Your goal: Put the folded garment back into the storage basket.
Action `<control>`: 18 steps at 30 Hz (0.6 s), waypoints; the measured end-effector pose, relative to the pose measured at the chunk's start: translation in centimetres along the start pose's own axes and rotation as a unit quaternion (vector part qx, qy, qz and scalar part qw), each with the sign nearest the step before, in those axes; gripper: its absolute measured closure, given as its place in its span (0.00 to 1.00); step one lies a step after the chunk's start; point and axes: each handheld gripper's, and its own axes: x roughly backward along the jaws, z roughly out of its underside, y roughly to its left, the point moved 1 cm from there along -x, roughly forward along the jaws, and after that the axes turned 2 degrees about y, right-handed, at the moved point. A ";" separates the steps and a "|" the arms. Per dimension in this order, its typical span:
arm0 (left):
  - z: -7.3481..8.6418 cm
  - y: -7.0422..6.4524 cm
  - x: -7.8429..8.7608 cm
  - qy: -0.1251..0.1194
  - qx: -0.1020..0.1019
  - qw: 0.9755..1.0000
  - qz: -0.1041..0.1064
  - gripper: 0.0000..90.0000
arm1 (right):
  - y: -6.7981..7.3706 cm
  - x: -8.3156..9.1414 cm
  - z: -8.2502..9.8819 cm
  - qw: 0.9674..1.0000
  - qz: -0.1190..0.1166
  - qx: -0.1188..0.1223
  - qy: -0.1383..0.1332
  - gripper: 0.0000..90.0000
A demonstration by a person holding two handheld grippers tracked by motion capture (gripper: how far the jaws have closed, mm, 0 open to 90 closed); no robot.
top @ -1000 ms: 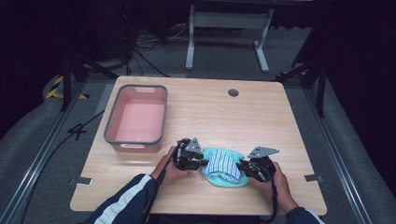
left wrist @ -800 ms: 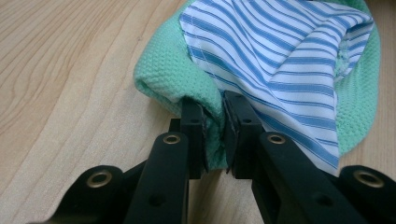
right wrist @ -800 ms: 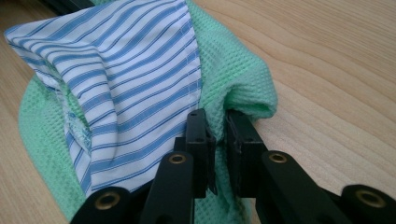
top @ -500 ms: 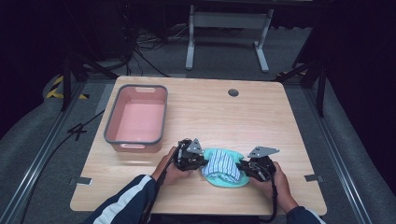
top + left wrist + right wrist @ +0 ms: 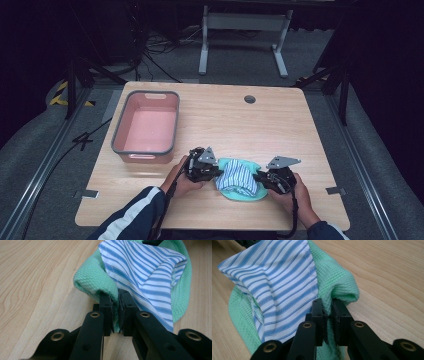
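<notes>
The striped cloth [image 5: 239, 176] covers much of the green cloth [image 5: 244, 192]; its underside is hidden.

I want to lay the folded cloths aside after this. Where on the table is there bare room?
Free: the far right stretch of the table, between the pink bin and the right edge, around the round hole. Crowded: the near middle, where the left gripper and right gripper pinch the green cloth and striped cloth.

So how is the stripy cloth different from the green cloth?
The stripy cloth is smooth and thin, white with blue lines; the green cloth is plain mint green with a bumpy, waffle-like weave. The stripy cloth lies on top, the green cloth underneath, next to the table. The green cloth sticks out around the stripy one's edges. Both are bunched together, pinched between the left gripper and right gripper.
</notes>
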 end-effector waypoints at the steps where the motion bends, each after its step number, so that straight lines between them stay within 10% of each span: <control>1: 0.0 0.0 0.0 0.001 -0.001 1.000 0.000 0.92 | 0.0 0.0 0.0 1.000 0.000 -0.001 -0.001 0.90; 18: -1.3 0.0 0.6 0.005 0.002 1.000 -0.005 0.93 | -0.3 1.2 -0.8 1.000 0.002 -0.002 -0.009 0.91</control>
